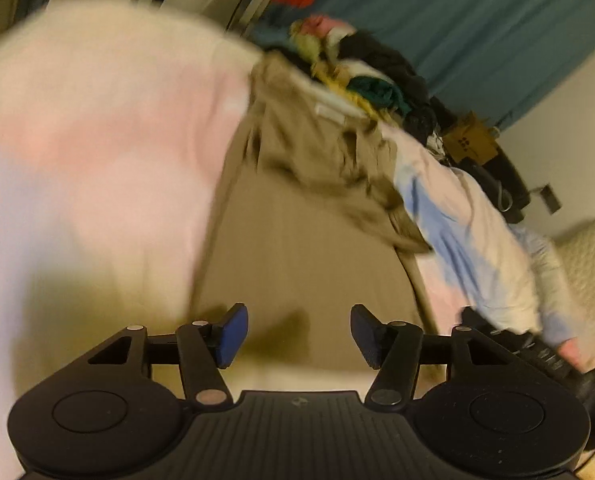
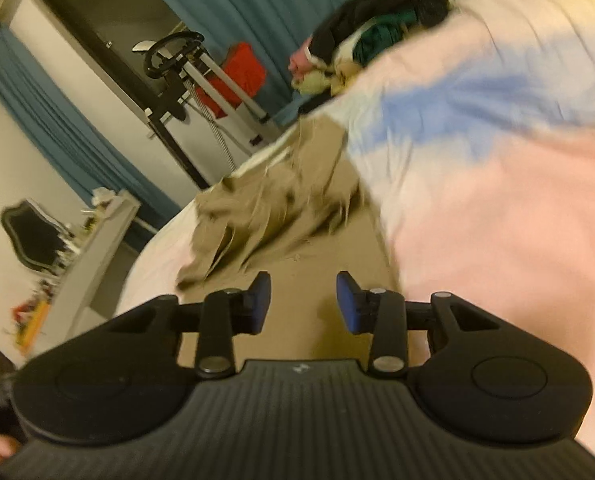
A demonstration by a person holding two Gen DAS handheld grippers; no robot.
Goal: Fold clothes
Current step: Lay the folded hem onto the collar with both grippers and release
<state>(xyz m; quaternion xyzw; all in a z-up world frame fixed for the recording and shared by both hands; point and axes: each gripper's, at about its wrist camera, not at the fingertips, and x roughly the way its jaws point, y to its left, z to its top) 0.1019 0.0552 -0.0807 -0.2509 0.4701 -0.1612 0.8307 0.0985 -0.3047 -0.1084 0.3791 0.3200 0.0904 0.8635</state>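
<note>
A khaki garment lies on the bed, flat near me (image 1: 309, 264) (image 2: 321, 264) and crumpled at its far end (image 1: 321, 148) (image 2: 265, 208). A pink, white and blue tie-dye garment (image 1: 97, 120) (image 2: 497, 160) lies over one side of it, blurred. My left gripper (image 1: 299, 334) is open and empty just above the flat khaki cloth. My right gripper (image 2: 303, 300) is open and empty above the same cloth. The tie-dye cloth also shows at the right of the left wrist view (image 1: 457, 216).
A pile of mixed clothes (image 1: 369, 80) (image 2: 369, 36) sits at the far end of the bed. Teal curtains (image 1: 477, 20) (image 2: 257, 8) hang behind. A stand with a red bag (image 2: 237, 76) and a shelf of small items (image 2: 97, 248) are beside the bed.
</note>
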